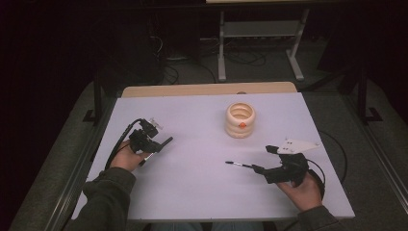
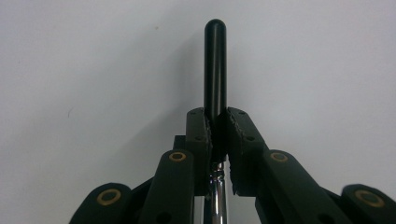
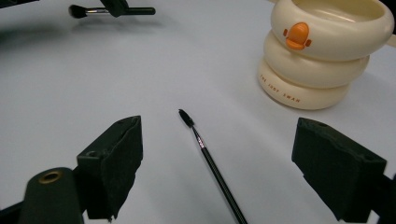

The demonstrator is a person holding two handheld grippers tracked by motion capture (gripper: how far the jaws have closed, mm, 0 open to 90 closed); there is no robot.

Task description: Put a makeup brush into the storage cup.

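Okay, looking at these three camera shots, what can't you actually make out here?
- Brush in the left gripper: in the left gripper view the fingers cover its middle and the bottom edge cuts off its head.
- Thin brush on the table: the right gripper view's bottom edge cuts off its handle end.
- Inside of the cream holder: its wall hides the bottom in the high view.
- Lettering on the holder: too small to read surely.

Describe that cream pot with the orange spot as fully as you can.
The cream pot looks like three stacked, rounded rings of glossy ceramic or plastic, open at the top and apparently empty. An orange duck-like badge sits on its upper ring, and small lettering runs around its bottom ring. It stands upright on the white table, toward the far side; neither gripper touches it.
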